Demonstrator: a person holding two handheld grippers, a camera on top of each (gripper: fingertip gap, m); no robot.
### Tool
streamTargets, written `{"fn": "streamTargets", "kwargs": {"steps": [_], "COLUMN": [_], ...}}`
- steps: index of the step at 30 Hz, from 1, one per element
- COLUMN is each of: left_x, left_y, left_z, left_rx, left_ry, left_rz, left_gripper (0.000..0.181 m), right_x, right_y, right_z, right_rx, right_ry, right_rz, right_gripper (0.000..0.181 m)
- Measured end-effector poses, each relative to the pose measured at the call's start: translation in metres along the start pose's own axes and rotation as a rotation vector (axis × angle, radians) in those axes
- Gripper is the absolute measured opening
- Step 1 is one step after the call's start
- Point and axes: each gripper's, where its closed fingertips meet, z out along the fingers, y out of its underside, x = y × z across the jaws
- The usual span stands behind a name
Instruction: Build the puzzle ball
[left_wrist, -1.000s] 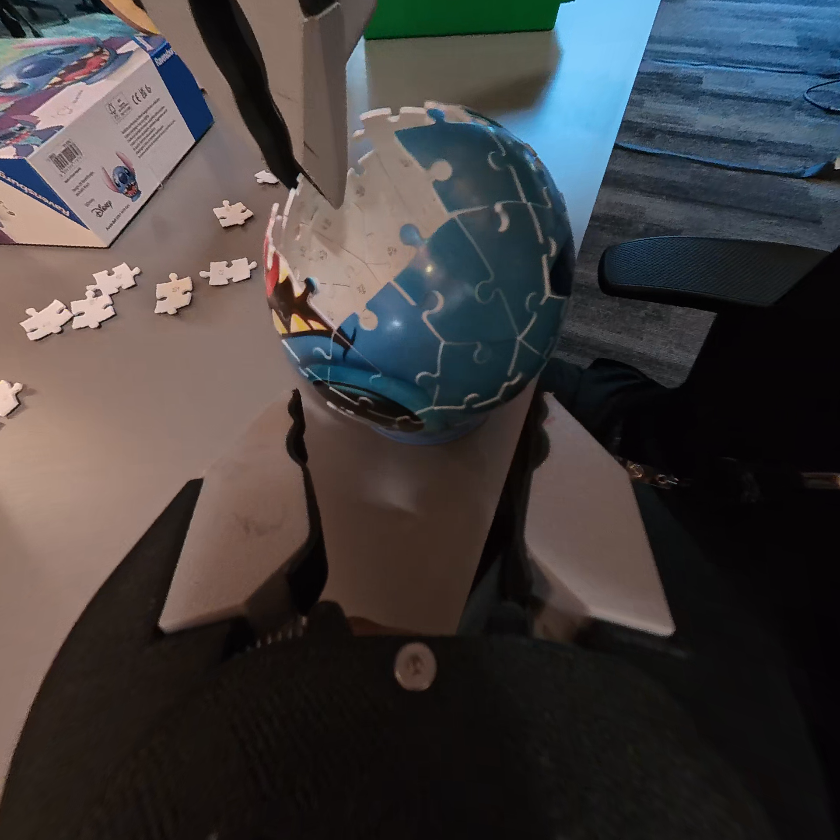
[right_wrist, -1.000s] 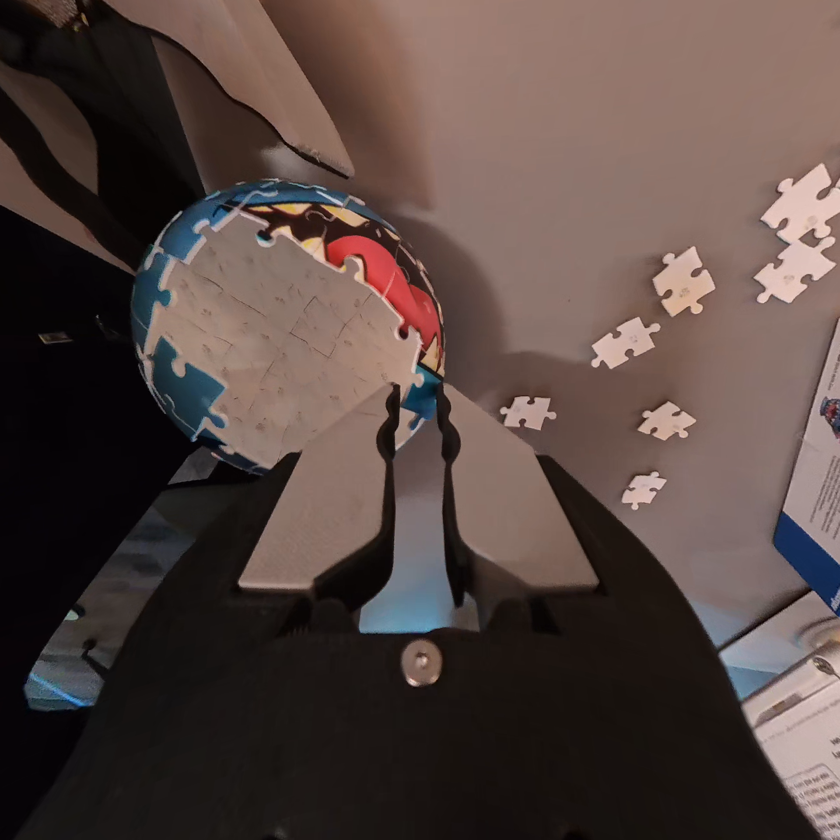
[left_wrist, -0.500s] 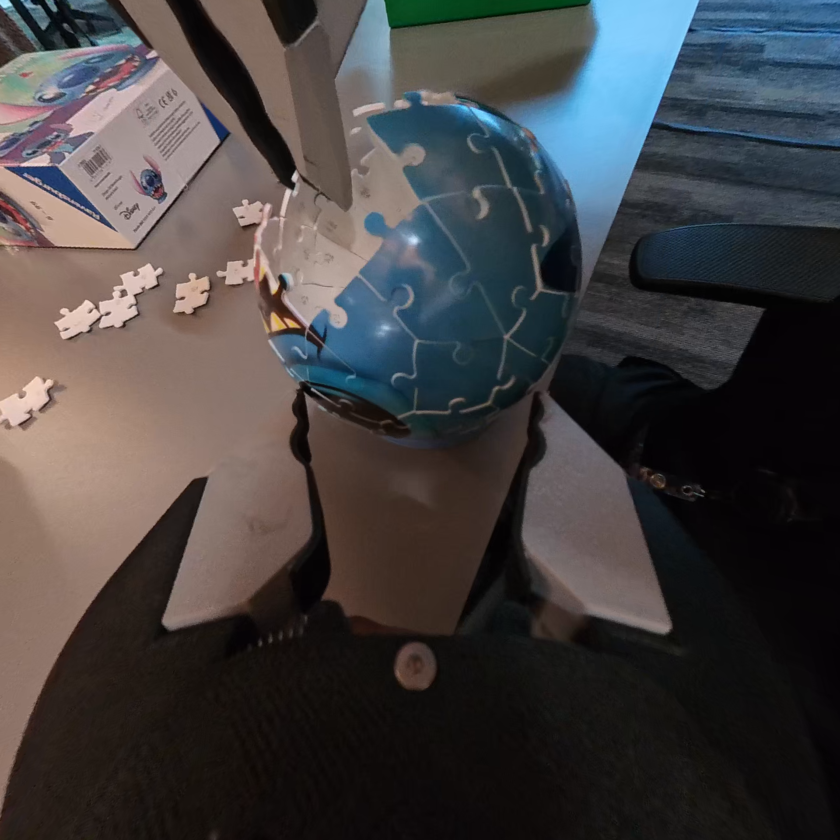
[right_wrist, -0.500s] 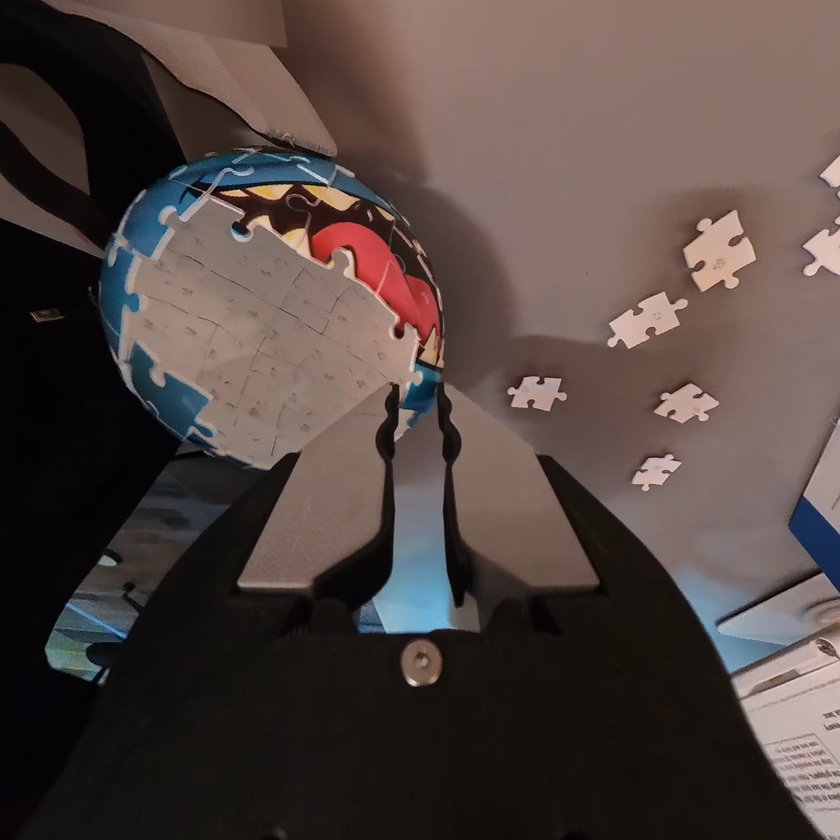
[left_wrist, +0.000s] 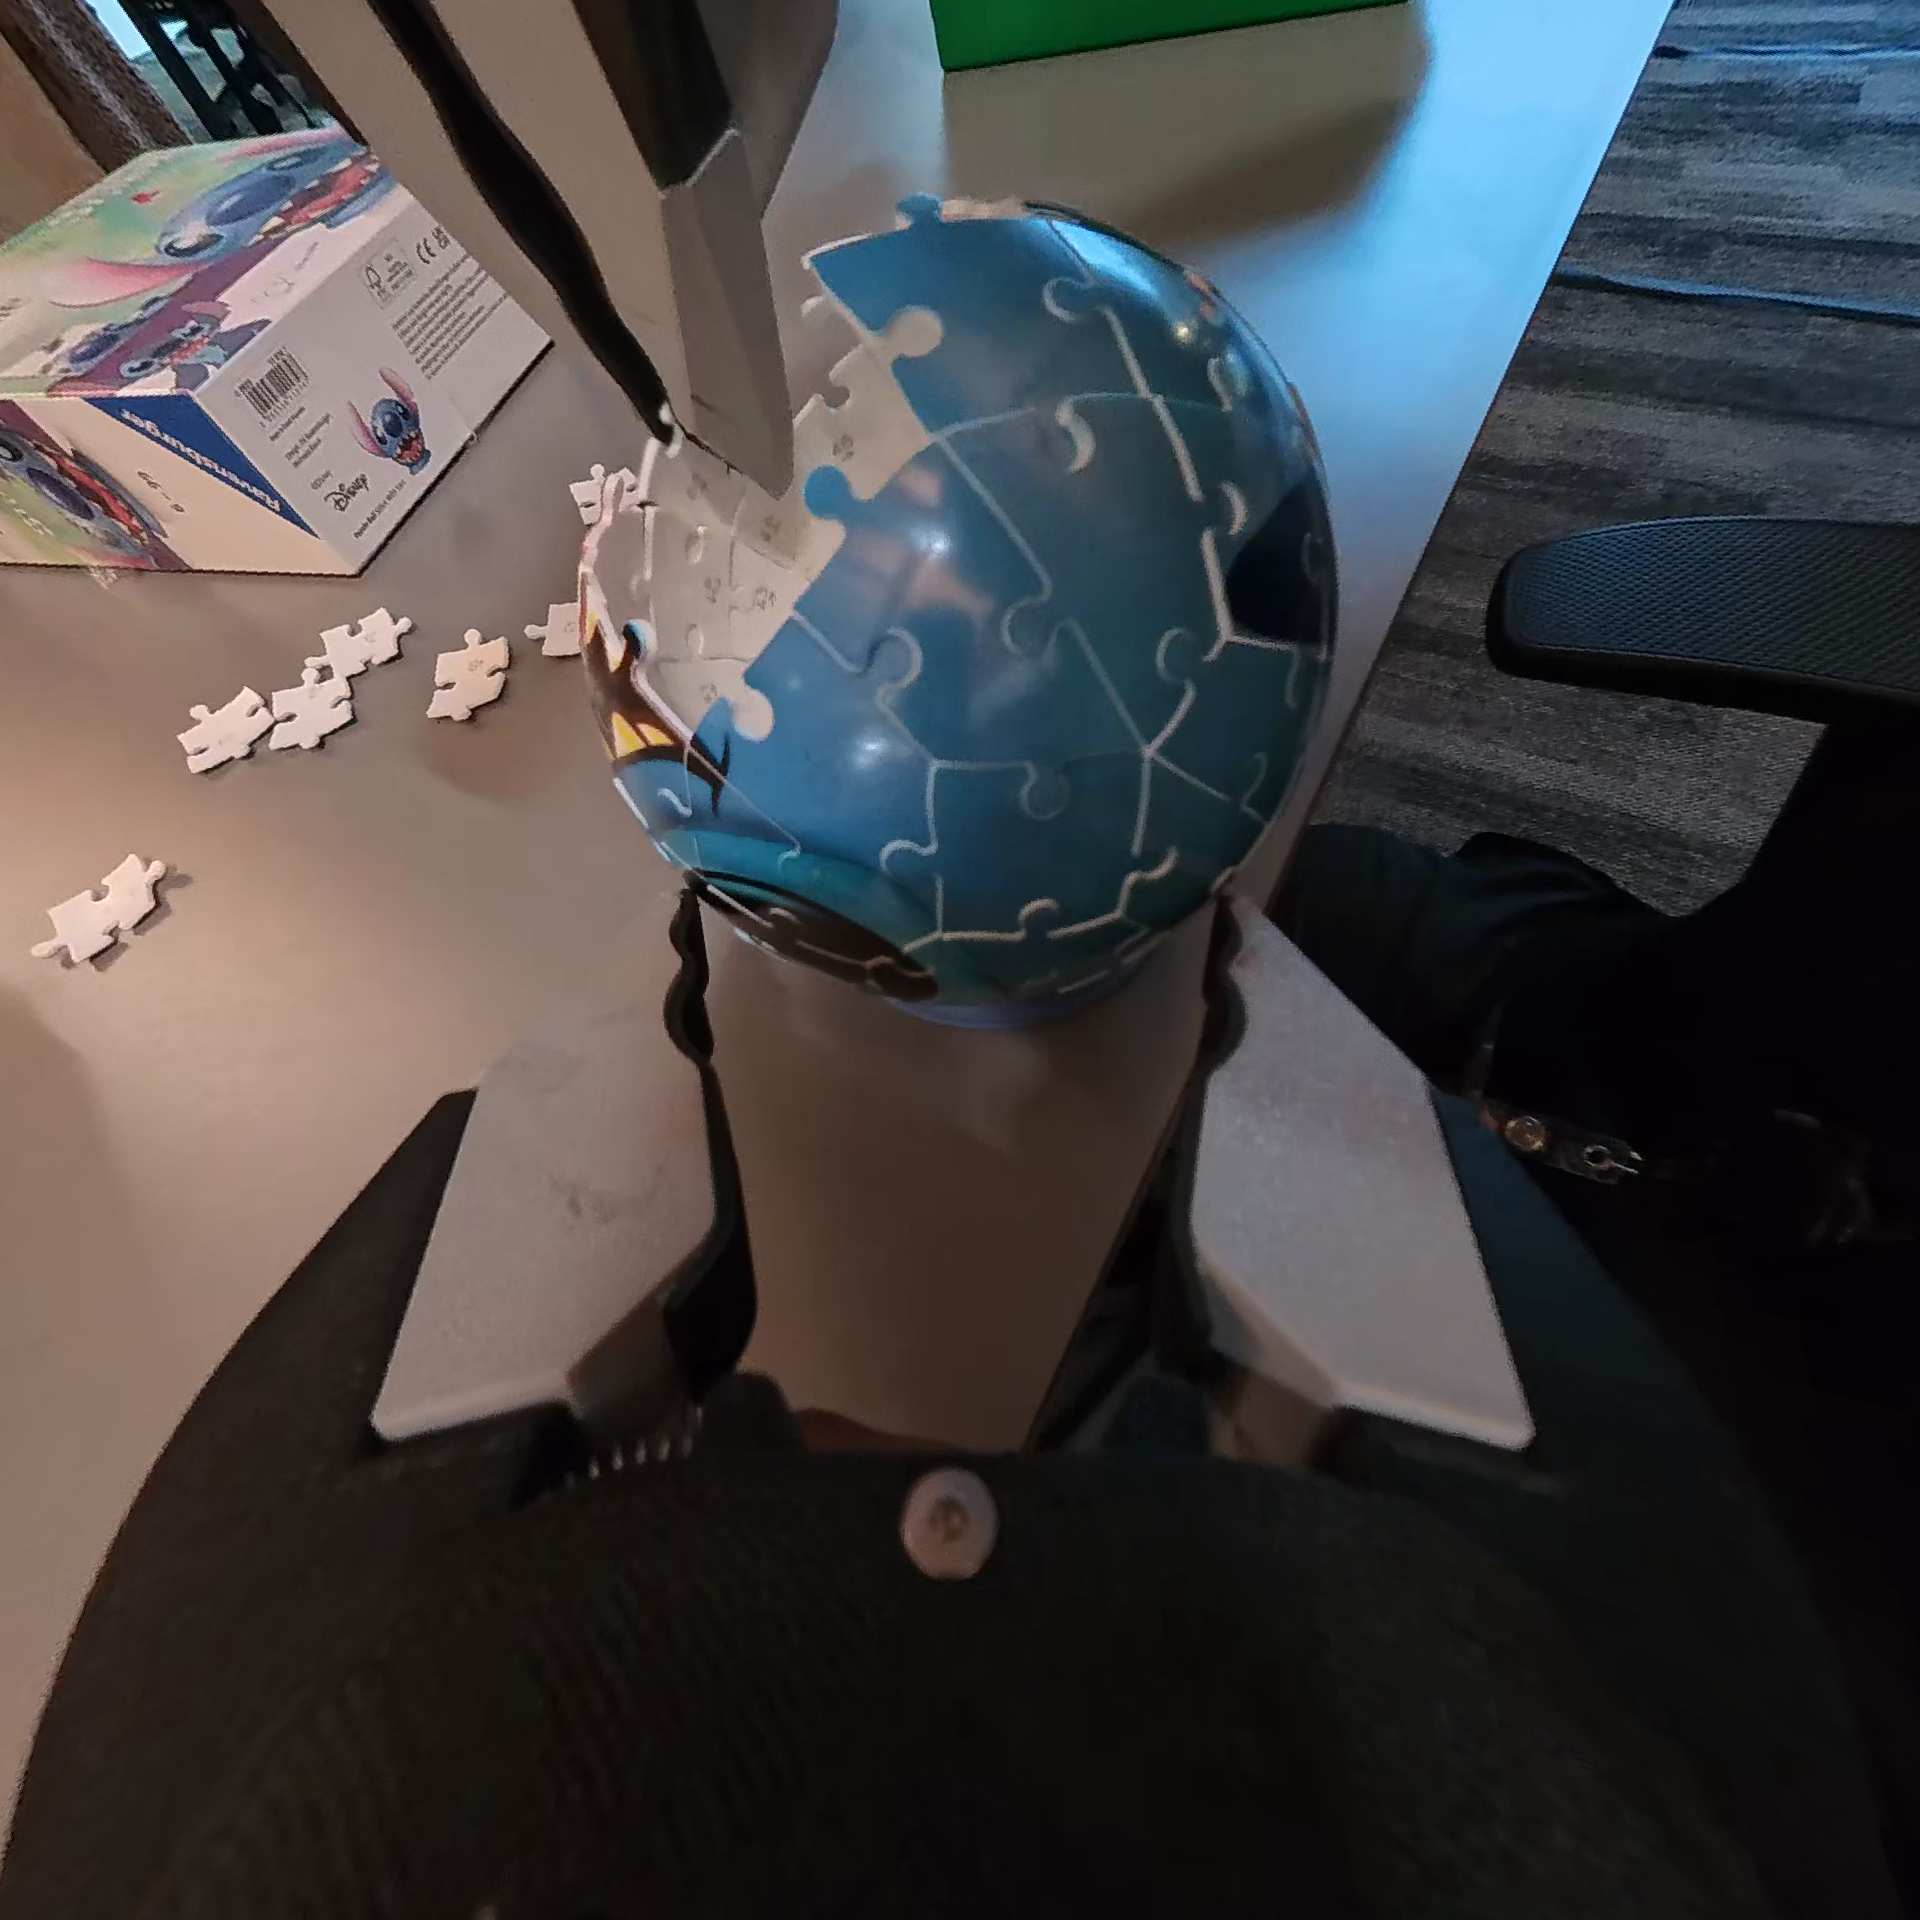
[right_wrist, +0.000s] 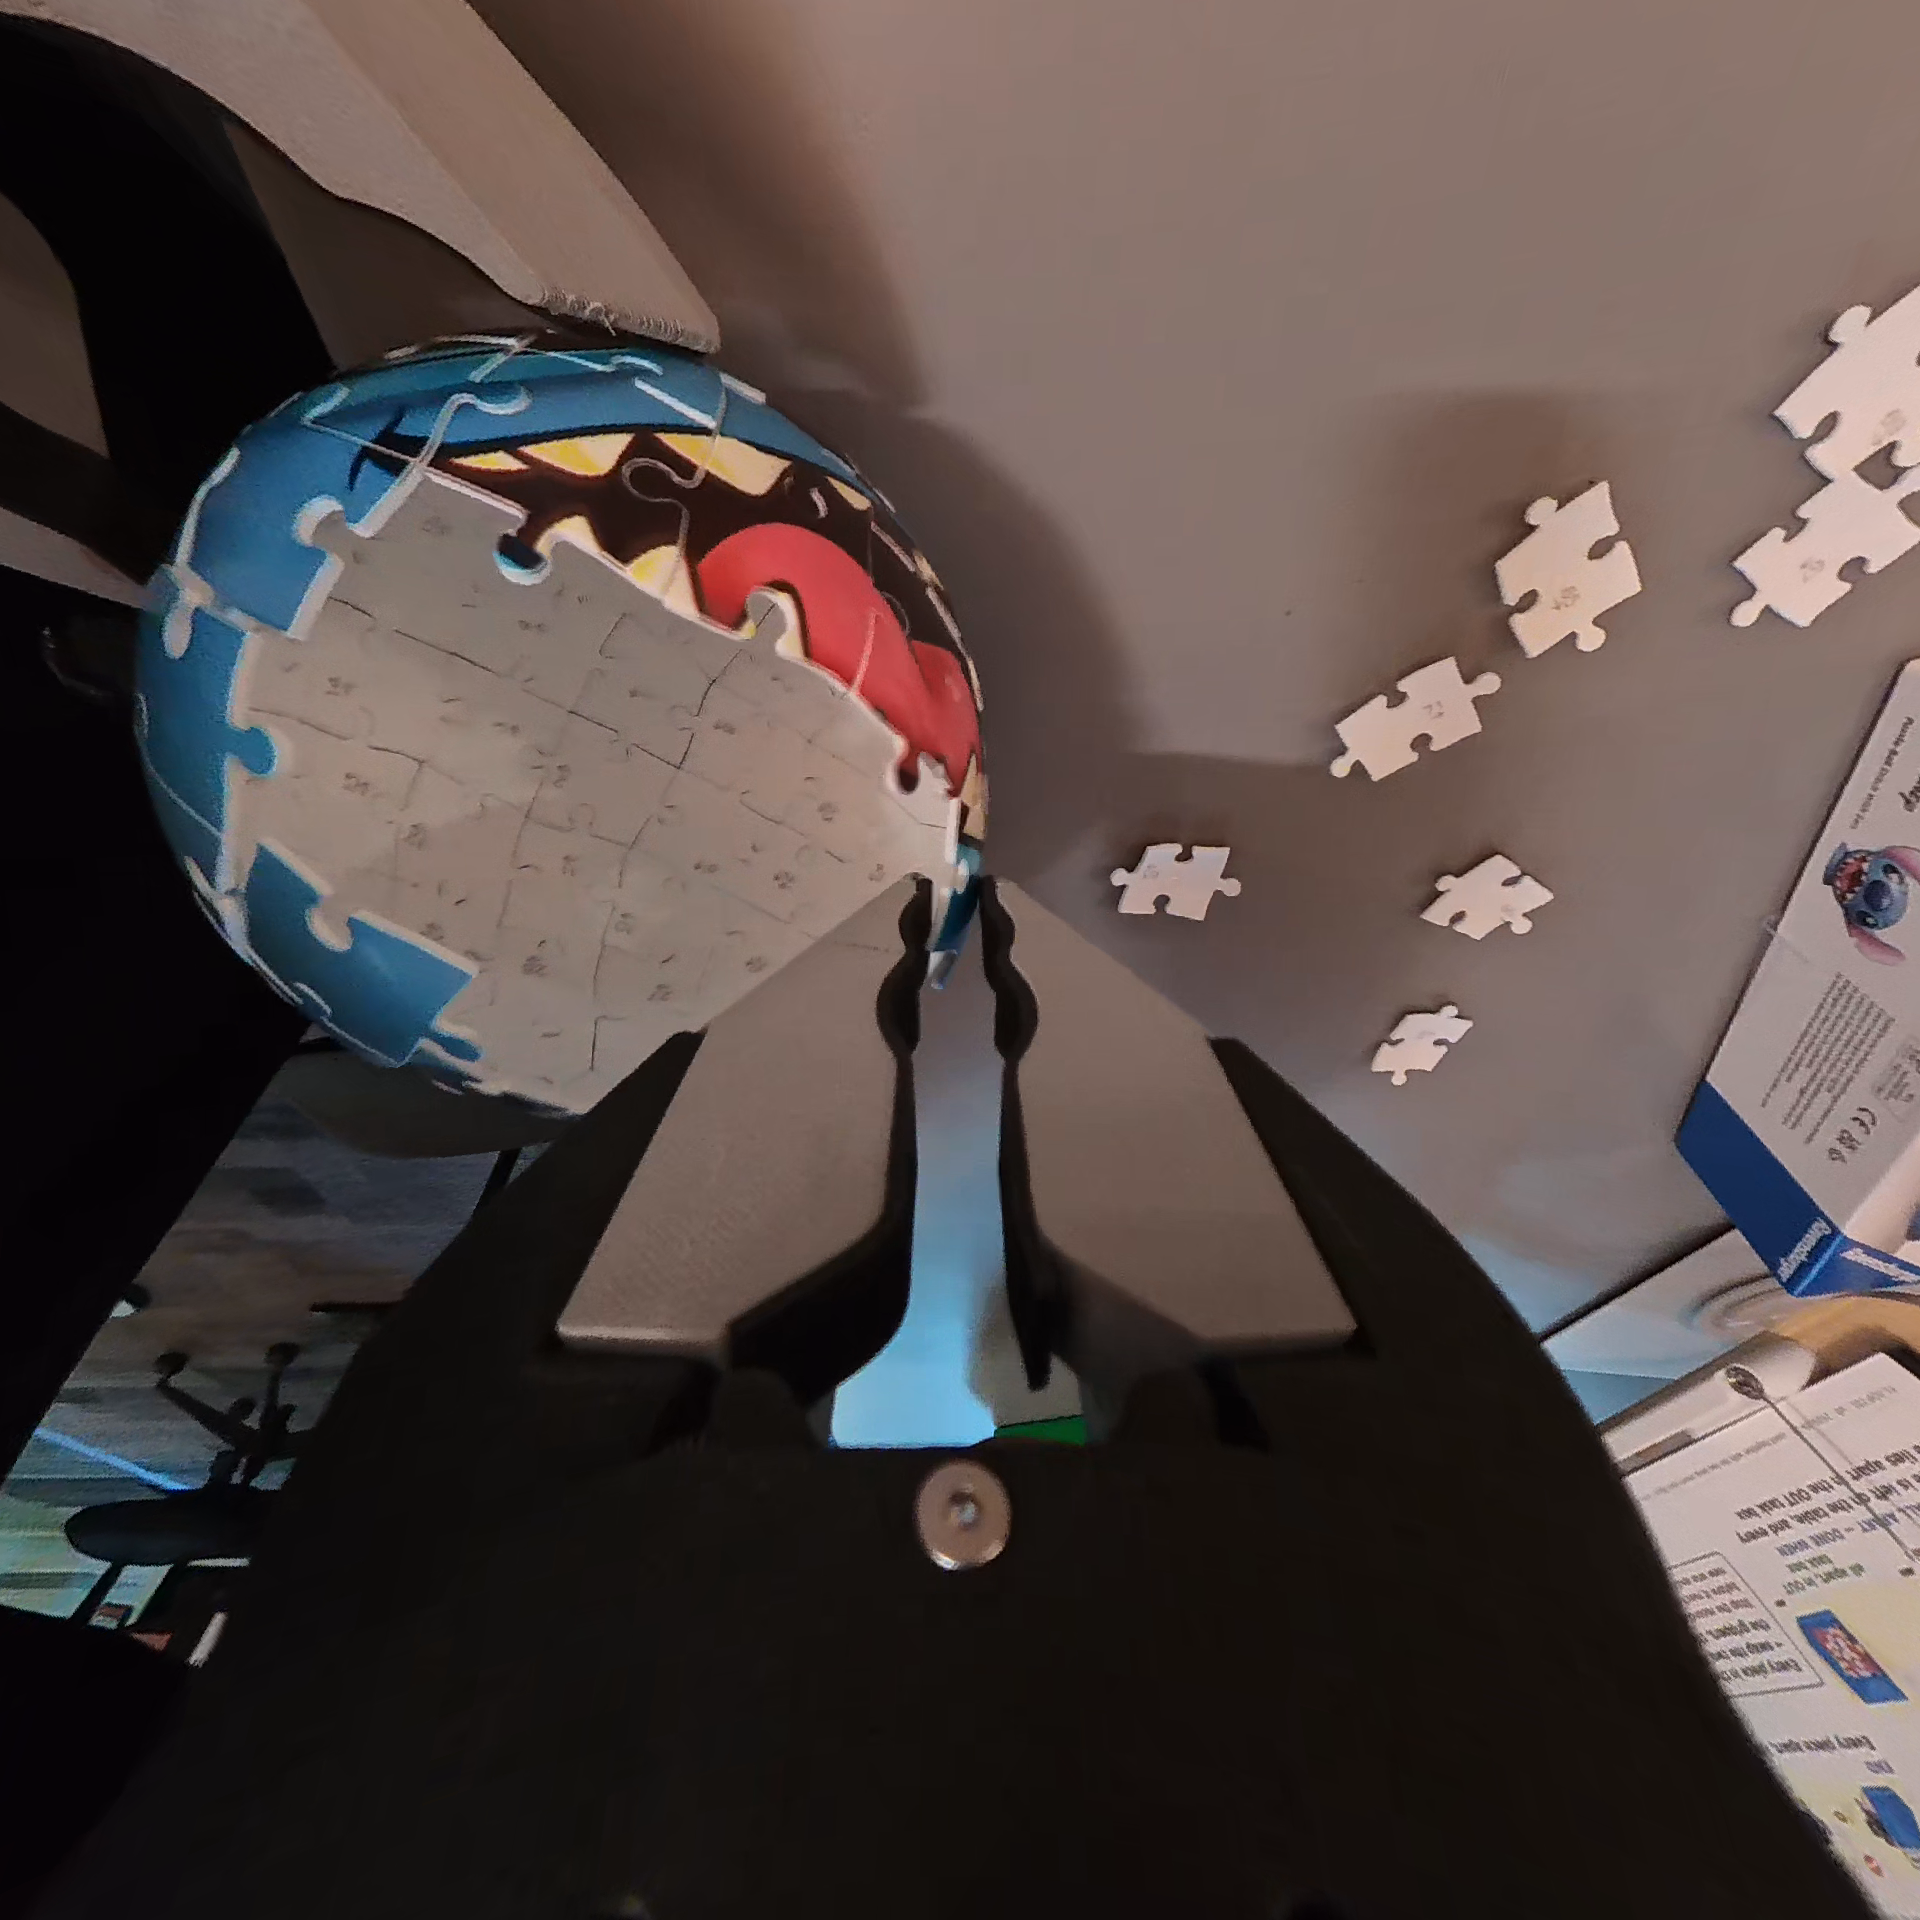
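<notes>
Part-built puzzle ball (left_wrist: 1039, 644) sits near the grey table (left_wrist: 260, 1039) edge, held btwn the left gripper (left_wrist: 956, 914) fingertips, jaws wide & clamped on its lower sides. Right gripper (right_wrist: 951, 914) is pinched on the ball's open rim, fingers nearly together. Loose white pieces (right_wrist: 1413, 717) & the puzzle box (left_wrist: 260, 416) lie nearby.

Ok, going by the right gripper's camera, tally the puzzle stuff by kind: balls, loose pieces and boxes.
puzzle ball: 1
loose white pieces: 7
puzzle box: 1
Total: 9
</notes>
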Motion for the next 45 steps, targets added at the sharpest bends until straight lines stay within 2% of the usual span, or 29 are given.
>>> {"fn": "streamTargets", "kwargs": {"steps": [19, 28, 37, 45], "left_x": [0.001, 0.006, 0.006, 0.009], "left_y": [-0.006, -0.013, -0.017, -0.018], "left_z": [0.001, 0.004, 0.004, 0.005], "left_rx": [0.029, 0.092, 0.113, 0.127], "left_ry": [-0.075, -0.126, -0.15, -0.143], "left_rz": [0.034, 0.036, 0.051, 0.055], "left_gripper": [0.098, 0.104, 0.106, 0.106], "right_x": [0.005, 0.005, 0.004, 0.003], "right_y": [-0.003, -0.007, -0.011, -0.008], "right_z": [0.001, 0.003, 0.003, 0.005], "right_rx": [0.038, 0.092, 0.142, 0.114], "right_ry": [0.156, 0.228, 0.246, 0.18], "right_rz": [-0.078, -0.113, -0.118, -0.102], "right_gripper": [0.001, 0.0, 0.0, 0.001]}}
